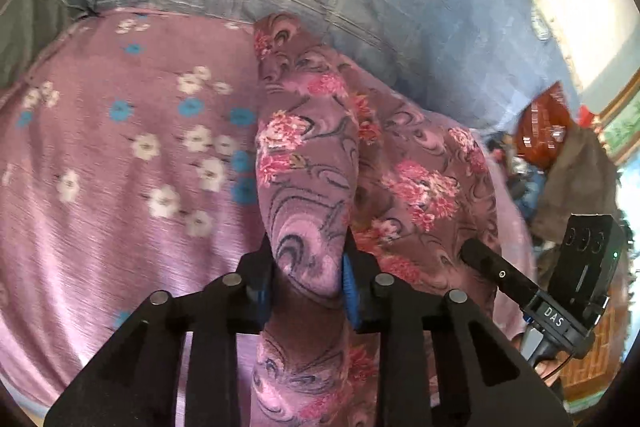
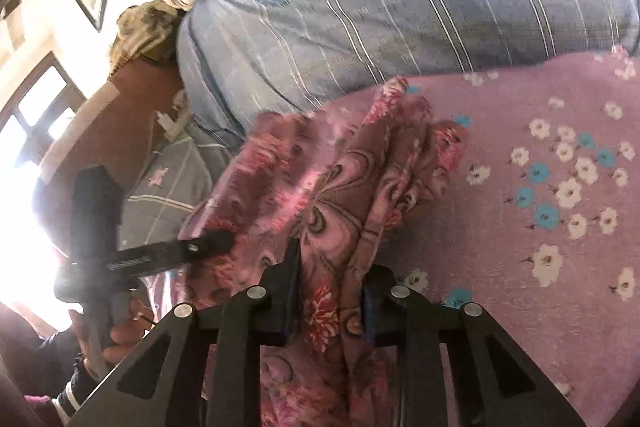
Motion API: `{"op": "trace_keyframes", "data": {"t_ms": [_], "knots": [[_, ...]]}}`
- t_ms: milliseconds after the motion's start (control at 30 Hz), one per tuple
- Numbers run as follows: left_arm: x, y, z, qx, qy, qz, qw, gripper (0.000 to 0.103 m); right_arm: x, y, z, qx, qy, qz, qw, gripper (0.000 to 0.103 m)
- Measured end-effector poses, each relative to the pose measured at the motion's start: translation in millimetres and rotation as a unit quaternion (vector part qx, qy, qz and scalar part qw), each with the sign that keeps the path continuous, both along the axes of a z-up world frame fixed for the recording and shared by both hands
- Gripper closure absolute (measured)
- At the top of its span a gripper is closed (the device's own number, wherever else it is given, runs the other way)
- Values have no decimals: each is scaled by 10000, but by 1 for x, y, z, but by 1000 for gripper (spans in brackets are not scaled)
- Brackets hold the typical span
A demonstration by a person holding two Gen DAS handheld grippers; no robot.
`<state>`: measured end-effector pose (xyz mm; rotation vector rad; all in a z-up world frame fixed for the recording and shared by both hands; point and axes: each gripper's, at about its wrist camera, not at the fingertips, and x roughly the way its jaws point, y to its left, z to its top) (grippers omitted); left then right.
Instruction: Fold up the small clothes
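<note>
Left wrist view first: my left gripper (image 1: 308, 279) has its two fingers pinched down on a bunched fold of the floral garment (image 1: 308, 147), a mauve printed piece with pink flowers and swirls. The cloth rises in a ridge straight ahead of the fingers and the rest drapes off to the right. It looks partly lifted off the pink flowered bedsheet (image 1: 100, 147), though I can't tell exactly how much of it hangs free. The other tool pokes in at the lower right of this view.

Right wrist view tells the same story from the other side. My right gripper (image 2: 326, 295) is also clamped on the garment, with a thick wad of cloth squeezed between the blue pads (image 2: 368, 307). The fabric fans out ahead toward the blue striped pillow (image 2: 400, 7). So both fingers sets are closed on cloth, neither one empty.

Handling-wise, my read is this thing is light, thin and totally floppy. It won't hold any shape by itself, it just sags wherever it isn't supported. It doesn't look slippery, and nothing fragile about it, so a firm pinch seems fine. The catch is that both grips look like they're on gathered bunches rather than a clean edge, which I'd guess makes a neat fold harder. If I were regrasping, I'd go for a hem or corners, one in each gripper, so the cloth can be pulled flat over the sheet before folding.
</note>
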<state>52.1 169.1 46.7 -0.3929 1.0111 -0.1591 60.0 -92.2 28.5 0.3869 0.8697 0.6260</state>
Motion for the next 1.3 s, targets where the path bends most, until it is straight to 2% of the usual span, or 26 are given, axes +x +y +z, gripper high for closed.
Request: {"op": "trace_keyframes", "data": {"t_ms": [67,100,133,200,233,300,367,467,533,567,733,800,867,1033,1100,1300], "knots": [[4,5,-16,365,254,141,9989,71,13,4,-22,-267,318,-147,9990,75],[5,7,-24,480,336,135,9982,61,17,5,-31,-414,446,-249,9978,64],[3,11,-29,528,370,98,9979,47,19,3,-37,-431,545,-325,9971,57],[-3,14,-29,706,317,178,9968,31,18,-9,-40,-271,649,-565,9959,45],[-8,16,-26,789,244,180,9964,30,16,-13,-38,-359,667,-640,9951,42],[-17,14,-19,1047,127,25,9944,30,11,-14,-31,-946,581,-720,9912,26],[-26,5,-11,1505,-22,-103,9885,30,3,-11,-20,-1544,419,-690,9847,23],[-46,-9,-4,2250,-298,-231,9736,25,-16,-4,0,-2462,49,-648,9670,19],[-56,-20,-4,2742,-407,-306,9603,19,-27,-3,10,-2795,-151,-633,9579,13],[-60,-23,-4,2846,-433,-312,9572,19,-37,-1,16,-2967,-260,-568,9529,8],[-82,-28,-5,2869,-466,-417,9559,19,-75,4,28,-3360,-635,-311,9392,0],[-92,-34,-5,3050,-523,-500,9496,19,-86,9,26,-3808,-714,-331,9213,0],[-100,-38,-6,3133,-495,-567,9467,19,-96,11,24,-4040,-750,-319,9111,0],[-119,-36,-8,2726,-394,-528,9599,19,-107,4,22,-3800,-572,-437,9222,0],[-127,-37,-9,2621,-406,-531,9627,19,-112,4,23,-3706,-531,-481,9260,0],[-147,-48,-5,2660,-554,-674,9600,19,-122,8,21,-3587,-492,-476,9310,0]]}}
